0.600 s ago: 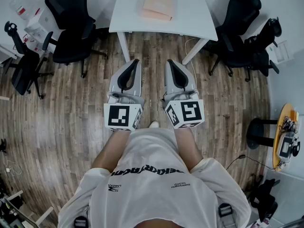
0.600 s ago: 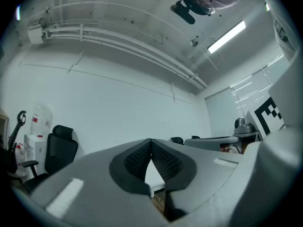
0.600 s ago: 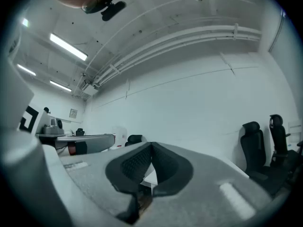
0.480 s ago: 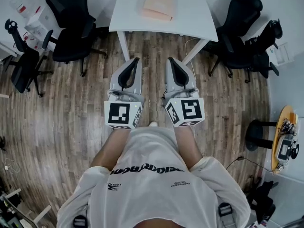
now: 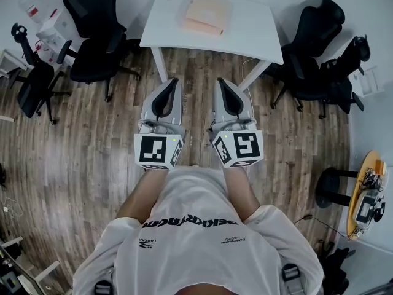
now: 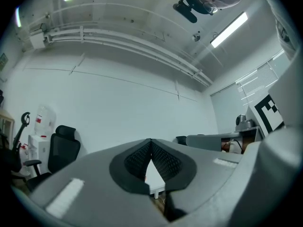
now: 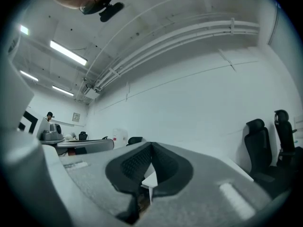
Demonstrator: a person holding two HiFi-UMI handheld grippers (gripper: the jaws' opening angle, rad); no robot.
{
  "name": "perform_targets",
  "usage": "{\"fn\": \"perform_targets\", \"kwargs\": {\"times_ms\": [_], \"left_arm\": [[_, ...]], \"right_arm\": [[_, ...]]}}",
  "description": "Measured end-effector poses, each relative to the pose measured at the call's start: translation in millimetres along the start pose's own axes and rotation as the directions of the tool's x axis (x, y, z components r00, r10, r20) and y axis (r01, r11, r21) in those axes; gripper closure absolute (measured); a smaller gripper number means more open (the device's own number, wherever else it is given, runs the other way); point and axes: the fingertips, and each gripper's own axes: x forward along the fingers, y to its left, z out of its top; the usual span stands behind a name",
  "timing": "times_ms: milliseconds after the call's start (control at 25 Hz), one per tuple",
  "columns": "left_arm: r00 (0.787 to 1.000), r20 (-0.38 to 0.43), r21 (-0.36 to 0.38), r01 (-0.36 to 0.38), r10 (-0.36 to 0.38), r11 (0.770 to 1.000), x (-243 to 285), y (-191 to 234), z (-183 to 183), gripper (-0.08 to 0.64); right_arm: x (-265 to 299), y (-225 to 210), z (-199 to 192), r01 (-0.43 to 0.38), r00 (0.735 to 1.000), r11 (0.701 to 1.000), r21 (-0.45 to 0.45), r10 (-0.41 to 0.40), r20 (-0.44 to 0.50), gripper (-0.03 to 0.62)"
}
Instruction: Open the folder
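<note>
Folder [image 5: 206, 12]: pale peach, lies flat on far half of white table [image 5: 258, 39], nr its middle; well apart from both grippers.
Left gripper [image 5: 174, 80]: held out in front of person, over wood floor [image 5: 92, 152], pointing twd table; jaws shut, tips meeting, nothing betw them.
Right gripper [image 5: 219, 80]: just beside left one, approx parallel, same heading; jaws shut tip to tip, nothing held.
Gripper views: each looks along its shut jaws at white wall & ceiling lights; bit of table edge shows through gap below the tips.
Person: white shirt [image 5: 196, 238], stands short of table w/ both arms fwd.
Chairs: black office chairs either side of table, left [image 5: 92, 35] & right [image 5: 313, 35].
</note>
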Motion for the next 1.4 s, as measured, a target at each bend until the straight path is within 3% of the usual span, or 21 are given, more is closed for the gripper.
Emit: {"fn": "perform_targets", "kwargs": {"times_ms": [360,640,920,1400], "left_arm": [[0.999,-0.036,0.027,-0.028,0.029,0.999,18.1,-8.4,-25.1,0.566],[0.999,-0.050,0.042,0.006,-0.004,0.999,64.2,8.2,-38.2,0.565],[0.997,-0.056,0.006,0.052,-0.052,0.999,150.9,77.7,-70.5,0.563],[0.986,-0.108,-0.051,0.121,-0.126,0.991,313.0,206.4,-90.3,0.563]], "right_arm": [[10.2,-28.5,-16.7,-0.017,1.000,1.000,0.010,0.017,-0.014,0.594],[52.5,-45.3,-40.4,-0.004,0.999,1.000,0.003,0.004,-0.036,0.594],[155.1,-67.1,-60.5,0.027,0.998,0.999,-0.021,-0.028,-0.062,0.594],[354.8,-108.4,-78.1,0.113,0.983,0.993,-0.039,-0.118,-0.139,0.594]]}}
